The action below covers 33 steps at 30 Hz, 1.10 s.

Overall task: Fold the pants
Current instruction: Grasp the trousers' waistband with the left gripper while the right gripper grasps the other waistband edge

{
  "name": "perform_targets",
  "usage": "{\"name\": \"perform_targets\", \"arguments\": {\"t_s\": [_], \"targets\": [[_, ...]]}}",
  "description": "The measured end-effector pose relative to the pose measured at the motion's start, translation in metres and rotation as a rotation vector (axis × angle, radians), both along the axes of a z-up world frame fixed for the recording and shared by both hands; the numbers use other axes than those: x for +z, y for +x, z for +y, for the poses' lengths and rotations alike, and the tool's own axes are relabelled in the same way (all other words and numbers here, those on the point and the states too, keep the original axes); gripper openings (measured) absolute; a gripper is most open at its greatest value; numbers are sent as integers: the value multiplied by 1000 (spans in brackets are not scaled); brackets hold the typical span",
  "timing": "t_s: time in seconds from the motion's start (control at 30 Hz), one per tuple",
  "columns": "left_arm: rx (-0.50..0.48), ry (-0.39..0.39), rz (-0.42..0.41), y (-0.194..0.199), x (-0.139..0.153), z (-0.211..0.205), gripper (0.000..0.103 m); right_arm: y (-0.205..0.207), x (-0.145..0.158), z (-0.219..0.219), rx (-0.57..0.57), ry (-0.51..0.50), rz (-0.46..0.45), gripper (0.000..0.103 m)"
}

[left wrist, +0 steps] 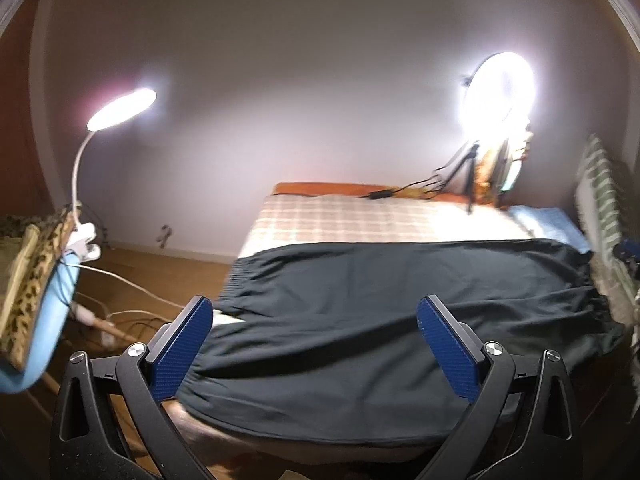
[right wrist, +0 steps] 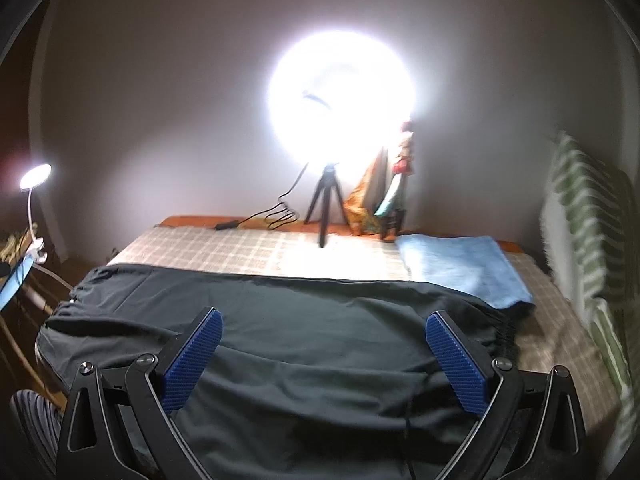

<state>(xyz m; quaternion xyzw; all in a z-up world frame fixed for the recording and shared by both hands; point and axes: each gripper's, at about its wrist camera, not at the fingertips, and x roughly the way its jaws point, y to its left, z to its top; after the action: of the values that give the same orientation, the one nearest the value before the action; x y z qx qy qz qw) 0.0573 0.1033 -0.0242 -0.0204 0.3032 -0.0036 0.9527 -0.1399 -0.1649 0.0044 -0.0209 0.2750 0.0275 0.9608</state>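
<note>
Dark grey-black pants (left wrist: 380, 320) lie spread sideways across the near part of a bed with a checked cover (left wrist: 360, 220). Their gathered ends hang at the bed's left edge and reach its right side. My left gripper (left wrist: 314, 320) is open, blue pads wide apart, held above the near left part of the pants and holding nothing. In the right wrist view the pants (right wrist: 300, 360) fill the foreground. My right gripper (right wrist: 324, 328) is open above their middle, empty.
A lit ring light on a tripod (right wrist: 328, 200) stands at the bed's far edge with cables and small items. A folded light-blue towel (right wrist: 460, 264) lies at the far right. A striped cloth (right wrist: 588, 220) hangs right. A clamp lamp (left wrist: 120, 108) and chair stand left.
</note>
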Motion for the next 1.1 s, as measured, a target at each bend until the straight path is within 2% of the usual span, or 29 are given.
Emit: {"name": "perform_targets", "arguments": {"t_s": [0.1,0.3,0.43,0.6,0.7,0.83,1.03,1.1], "targets": [[13,-35,51,23,-11,24,91,27,-6,10,64,-14,28,103],[25,-123,145,74,-38,58,90,74,-19,33,175,-45,83,103],[28,-184,222,114,-58,75,86,117,-32,51,287,-75,162,103],[9,-188,313,161,-82,78,85,180,-51,65,408,-48,272,101],[4,-175,360,185,-98,85,85,218,-68,73,448,-71,317,99],[18,-214,433,209,-118,100,85,263,-100,81,493,-116,390,99],[61,-272,494,237,-140,121,85,303,-136,91,550,-135,483,99],[64,-270,519,245,-148,122,85,312,-147,95,574,-138,507,100]]}}
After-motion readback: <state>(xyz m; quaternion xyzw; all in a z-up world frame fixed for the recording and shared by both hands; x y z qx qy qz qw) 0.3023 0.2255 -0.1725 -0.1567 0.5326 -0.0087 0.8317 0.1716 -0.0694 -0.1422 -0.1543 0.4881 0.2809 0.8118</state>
